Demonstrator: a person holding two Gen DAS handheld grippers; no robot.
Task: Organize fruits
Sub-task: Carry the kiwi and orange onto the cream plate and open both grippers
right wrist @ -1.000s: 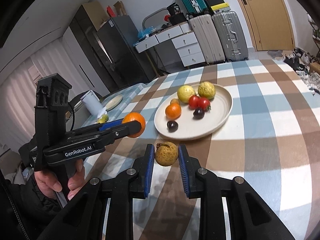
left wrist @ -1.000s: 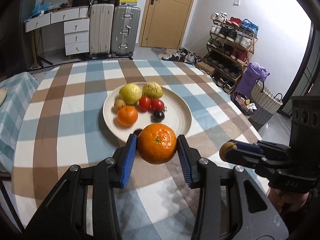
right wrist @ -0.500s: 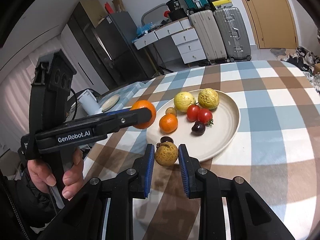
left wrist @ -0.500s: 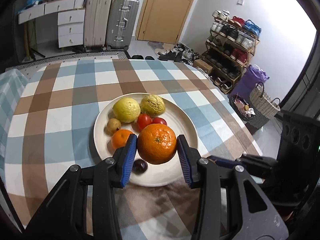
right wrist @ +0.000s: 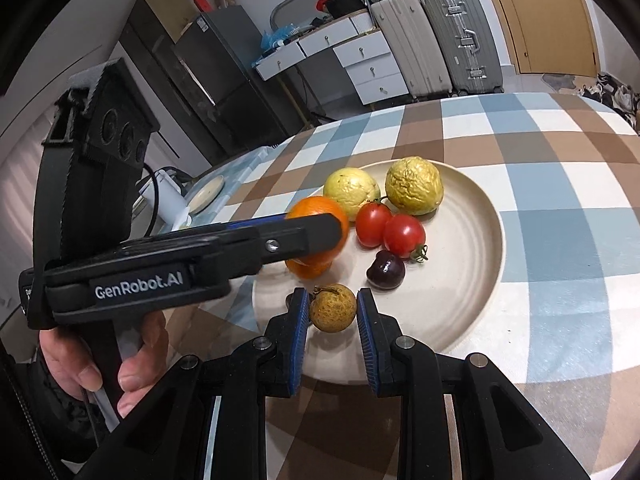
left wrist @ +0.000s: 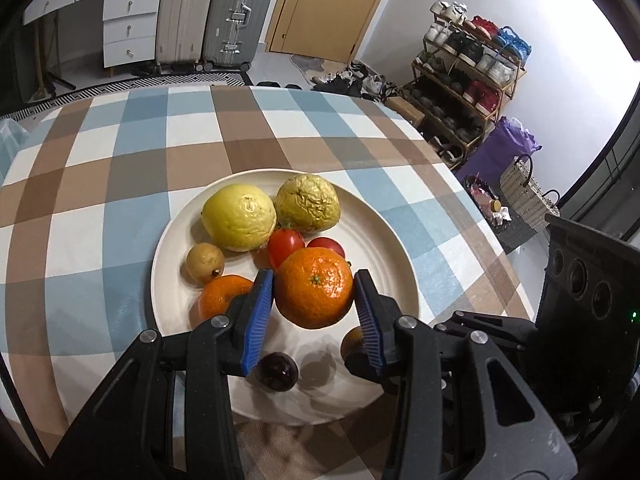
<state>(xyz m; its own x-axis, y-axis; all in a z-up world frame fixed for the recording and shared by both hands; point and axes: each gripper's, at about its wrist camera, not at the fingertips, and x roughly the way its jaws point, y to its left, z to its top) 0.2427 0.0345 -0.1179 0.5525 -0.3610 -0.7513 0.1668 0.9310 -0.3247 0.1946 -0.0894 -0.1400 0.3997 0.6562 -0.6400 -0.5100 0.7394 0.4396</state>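
Observation:
My left gripper (left wrist: 314,294) is shut on an orange tangerine (left wrist: 315,286) and holds it above the near half of the cream plate (left wrist: 384,248). My right gripper (right wrist: 333,308) is shut on a small brown round fruit (right wrist: 333,307) over the plate's (right wrist: 476,256) near left rim. On the plate lie a yellow fruit (left wrist: 239,216), a wrinkled yellow-green fruit (left wrist: 309,202), two red tomatoes (left wrist: 285,245), a small tan fruit (left wrist: 205,262), a second tangerine (left wrist: 220,295) and a dark plum (left wrist: 277,370). In the right wrist view the left gripper (right wrist: 320,232) crosses from the left, held by a hand (right wrist: 108,364).
The plate sits on a round table with a blue, brown and white checked cloth (left wrist: 120,168). Beyond the far edge are suitcases (left wrist: 216,12), white drawers (left wrist: 128,28) and a door. A shoe rack (left wrist: 468,72) and a woven basket (left wrist: 524,196) stand to the right.
Both grippers have moved forward and down, from in front of the plate to over its near part, each still gripping its fruit. The fruits on the plate have not moved.

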